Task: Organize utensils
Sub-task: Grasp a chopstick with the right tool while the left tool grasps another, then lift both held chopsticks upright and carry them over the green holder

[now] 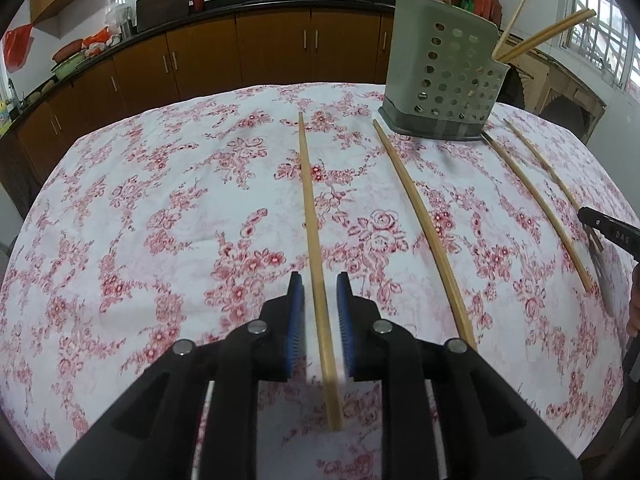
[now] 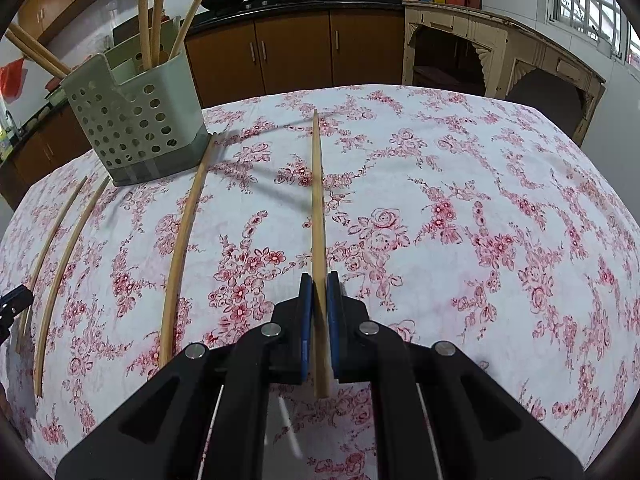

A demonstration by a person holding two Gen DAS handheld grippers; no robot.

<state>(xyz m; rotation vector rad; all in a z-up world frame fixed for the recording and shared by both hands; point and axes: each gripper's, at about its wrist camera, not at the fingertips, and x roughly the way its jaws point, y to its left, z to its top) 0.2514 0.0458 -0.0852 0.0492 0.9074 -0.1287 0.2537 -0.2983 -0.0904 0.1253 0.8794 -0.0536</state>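
Note:
Several wooden chopsticks lie on the floral tablecloth [image 1: 160, 220]. The leftmost chopstick [image 1: 310, 200] runs between the blue pads of my left gripper [image 1: 320, 284]; a gap shows on each side, so the jaws stand open around it. My right gripper [image 2: 319, 280] is shut on another chopstick [image 2: 318, 200], which points away across the cloth. Two more chopsticks [image 1: 420, 216] [image 1: 536, 204] lie between the grippers. A grey perforated utensil holder [image 1: 440, 76] [image 2: 132, 120] stands at the far side with several chopsticks upright in it.
The right gripper's tip [image 1: 592, 224] shows at the right edge of the left wrist view. The left gripper's tip [image 2: 12, 304] shows at the left edge of the right wrist view. Brown kitchen cabinets [image 1: 272, 48] and a worn cream sideboard [image 2: 500, 40] stand beyond the table.

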